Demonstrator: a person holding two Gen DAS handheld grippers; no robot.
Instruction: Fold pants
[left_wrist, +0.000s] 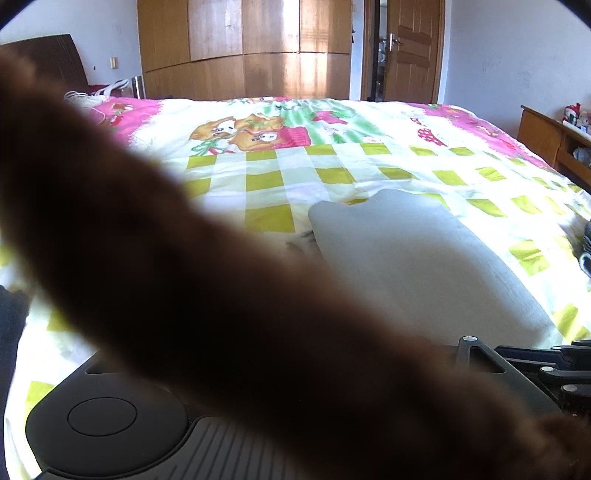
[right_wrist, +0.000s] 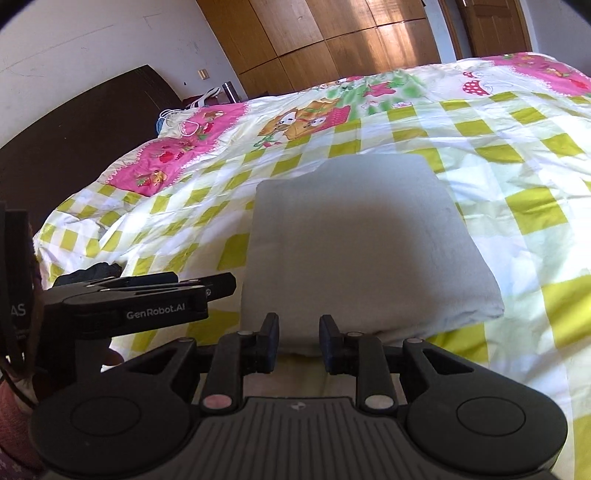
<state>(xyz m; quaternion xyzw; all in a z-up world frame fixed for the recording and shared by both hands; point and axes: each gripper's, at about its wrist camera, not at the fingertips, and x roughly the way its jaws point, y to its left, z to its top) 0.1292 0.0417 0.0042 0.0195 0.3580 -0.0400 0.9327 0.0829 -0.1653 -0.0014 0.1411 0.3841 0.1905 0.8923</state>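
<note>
A bedroom is seen, with a bed covered by a yellow-checked quilt (right_wrist: 480, 155) bearing pink cartoon patches, and a wooden wardrobe (left_wrist: 243, 48) against the far wall. In the right wrist view, the right gripper (right_wrist: 299, 343) is held low over the near edge of the bed, its jaws parted with nothing between them. Just beyond its fingertips the pants (right_wrist: 354, 243), pale grey, are laid on the quilt, folded into a neat rectangular bundle. The left gripper (right_wrist: 218, 286) is seen to the left of the pants, apart from them; whether its jaws are apart cannot be told. Much of the left wrist view is blocked by a blurred brown shape (left_wrist: 184, 277).
</note>
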